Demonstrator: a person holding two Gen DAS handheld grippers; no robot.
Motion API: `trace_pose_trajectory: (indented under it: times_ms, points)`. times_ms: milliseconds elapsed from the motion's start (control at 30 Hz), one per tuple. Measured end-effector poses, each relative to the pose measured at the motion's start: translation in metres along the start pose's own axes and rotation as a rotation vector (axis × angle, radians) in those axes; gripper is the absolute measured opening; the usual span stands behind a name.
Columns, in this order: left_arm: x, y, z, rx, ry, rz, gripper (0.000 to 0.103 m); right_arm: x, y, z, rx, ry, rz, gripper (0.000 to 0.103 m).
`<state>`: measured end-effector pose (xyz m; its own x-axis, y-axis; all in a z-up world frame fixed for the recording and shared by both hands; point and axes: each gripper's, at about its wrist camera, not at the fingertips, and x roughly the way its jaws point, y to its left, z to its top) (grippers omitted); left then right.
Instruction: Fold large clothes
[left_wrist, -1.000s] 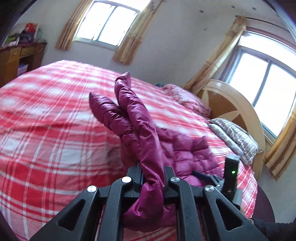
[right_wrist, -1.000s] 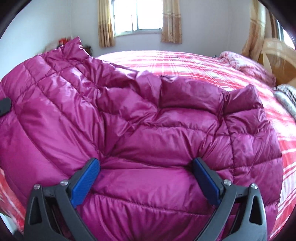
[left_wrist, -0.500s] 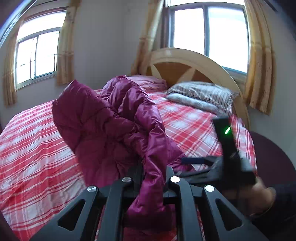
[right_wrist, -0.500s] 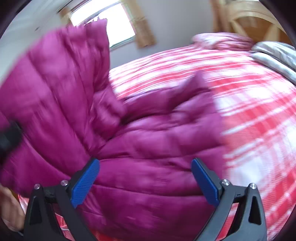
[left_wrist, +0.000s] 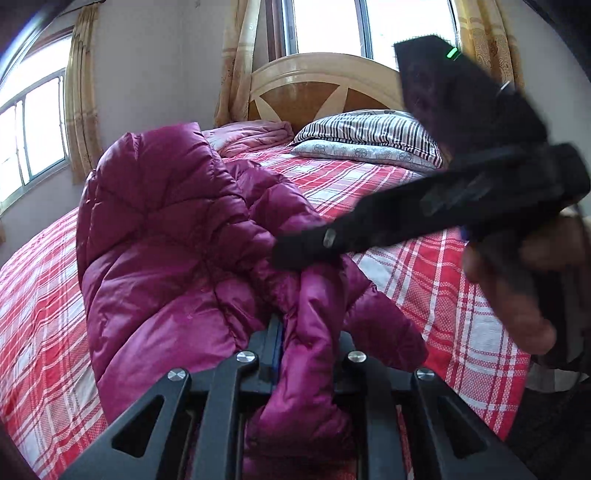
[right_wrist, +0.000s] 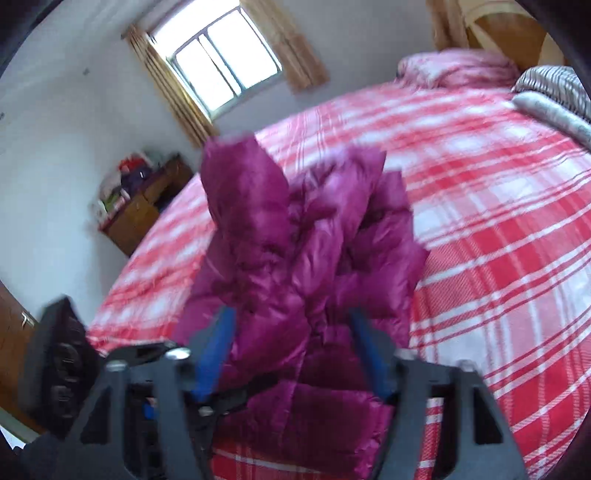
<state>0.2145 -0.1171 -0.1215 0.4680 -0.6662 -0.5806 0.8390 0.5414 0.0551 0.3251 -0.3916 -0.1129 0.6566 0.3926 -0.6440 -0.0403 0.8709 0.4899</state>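
A magenta puffer jacket lies bunched on the red plaid bed. My left gripper is shut on a fold of the jacket at its near edge. In the left wrist view my right gripper reaches in from the right, its tip on the jacket just beyond the left one. In the right wrist view the jacket sits between the blue pads of my right gripper, whose jaws have narrowed around a thick fold. The left gripper's body shows at lower left.
A wooden headboard with a striped pillow and a pink quilt stands at the bed's head. A wooden desk with clutter stands by the far wall. Curtained windows line the walls.
My right gripper's jaws went from wide open to narrowed around a jacket fold. Both grippers swung toward the headboard side, and the jacket bunched up between them.
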Motion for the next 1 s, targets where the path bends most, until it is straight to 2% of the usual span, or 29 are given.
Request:
trace_pose_trajectory:
  times_ms: [67,167,233,267,333,367,467,567,667,733,833,1000]
  points:
    - [-0.009,-0.001,-0.003,0.021,0.013,0.029,0.022,0.009,-0.005,-0.007,0.026,0.025,0.0,0.048]
    - [-0.032,-0.011,-0.012,0.083,0.002,0.069,0.032,0.01,-0.005,-0.018,0.022,0.045,-0.016,0.048]
    - [-0.05,-0.011,-0.016,0.101,-0.034,0.081,0.051,0.011,-0.004,-0.02,0.009,0.046,-0.05,0.047]
    - [-0.06,-0.008,-0.017,0.09,-0.055,0.076,0.057,0.012,-0.006,-0.02,0.013,0.049,-0.06,0.045]
    - [-0.08,0.005,-0.019,0.055,-0.116,0.084,0.079,0.015,-0.01,-0.018,0.026,0.053,-0.06,0.044]
    - [-0.084,0.015,-0.02,0.034,-0.132,0.115,0.083,0.015,-0.011,-0.017,0.031,0.05,-0.061,0.044]
    - [-0.078,0.05,-0.016,-0.086,-0.126,0.19,0.085,0.016,-0.012,-0.016,0.026,0.045,-0.074,0.044]
    - [-0.052,0.082,-0.004,-0.204,-0.079,0.292,0.085,0.017,-0.013,-0.019,0.025,0.048,-0.082,0.044]
    - [-0.026,0.098,0.001,-0.229,-0.019,0.376,0.085,0.015,-0.009,-0.018,0.023,0.047,-0.094,0.044]
    - [-0.015,0.103,-0.002,-0.245,0.005,0.377,0.085,0.006,-0.002,-0.015,0.02,0.017,-0.129,0.044]
    - [-0.006,0.101,-0.003,-0.269,0.006,0.363,0.085,-0.019,0.009,-0.008,0.013,-0.082,-0.18,0.048]
    - [0.015,0.087,0.003,-0.252,0.037,0.366,0.085,-0.045,0.039,0.018,0.035,-0.225,-0.124,0.048]
